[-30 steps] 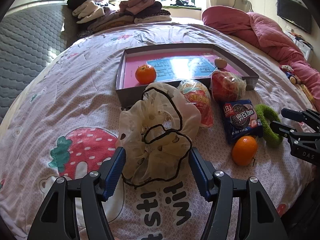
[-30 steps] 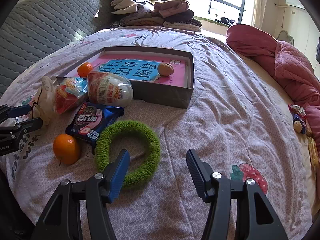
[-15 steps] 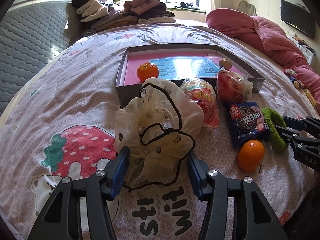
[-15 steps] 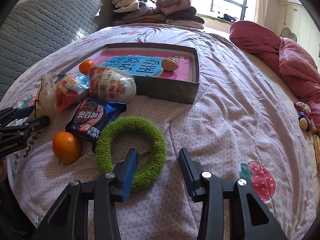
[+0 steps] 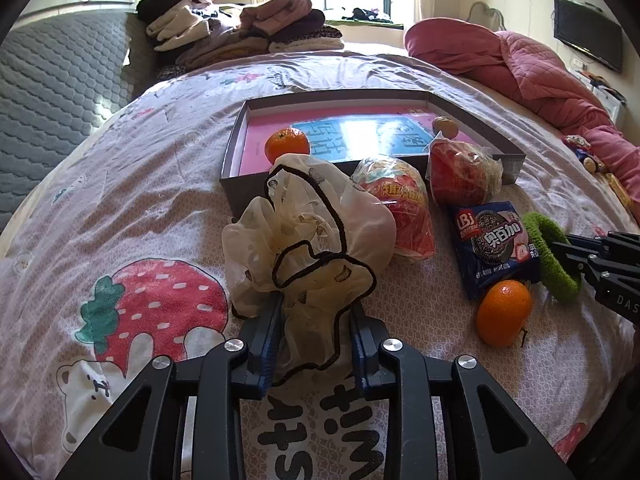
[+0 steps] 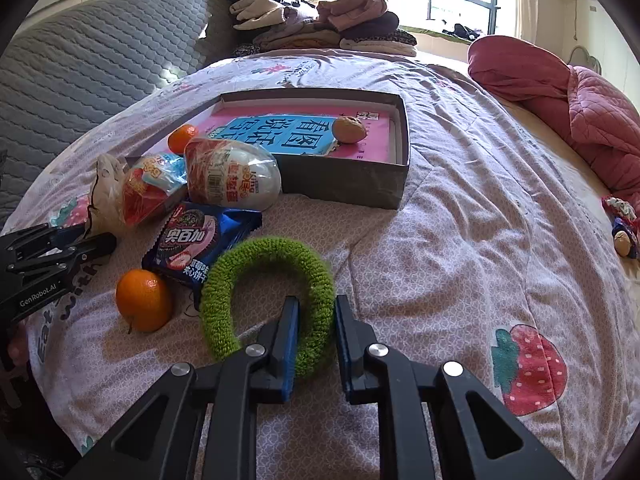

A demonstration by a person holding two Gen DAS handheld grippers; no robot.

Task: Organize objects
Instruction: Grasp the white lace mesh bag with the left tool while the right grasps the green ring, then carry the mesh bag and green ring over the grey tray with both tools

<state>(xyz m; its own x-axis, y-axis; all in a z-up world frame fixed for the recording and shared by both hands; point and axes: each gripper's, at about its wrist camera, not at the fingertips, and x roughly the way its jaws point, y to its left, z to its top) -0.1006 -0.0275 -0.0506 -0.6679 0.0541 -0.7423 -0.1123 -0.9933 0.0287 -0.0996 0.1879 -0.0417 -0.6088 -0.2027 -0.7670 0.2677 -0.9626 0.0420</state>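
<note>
My left gripper (image 5: pixel 316 312) is shut on a cream scrunchie with black trim (image 5: pixel 304 232) on the bed. My right gripper (image 6: pixel 316 312) is shut on a fuzzy green ring (image 6: pixel 268 292), also seen in the left wrist view (image 5: pixel 552 252). A grey box (image 5: pixel 256 182) with a pink and blue bottom holds an orange (image 5: pixel 287 143) and a walnut (image 6: pixel 350 129). In front of the box lie two wrapped toy eggs (image 5: pixel 400 208) (image 6: pixel 232 178), a blue cookie packet (image 5: pixel 492 248) and a second orange (image 6: pixel 144 300).
The bed has a printed pink sheet with strawberries (image 5: pixel 156 304). Folded clothes (image 5: pixel 240 36) are piled at the far end. A pink quilt (image 5: pixel 540 68) lies at the right. A grey padded headboard (image 6: pixel 80 72) is on the left. A small doll (image 6: pixel 622 224) lies near the right edge.
Both grippers moved forward and closed: the left one on the cream scrunchie, the right one on the green ring.
</note>
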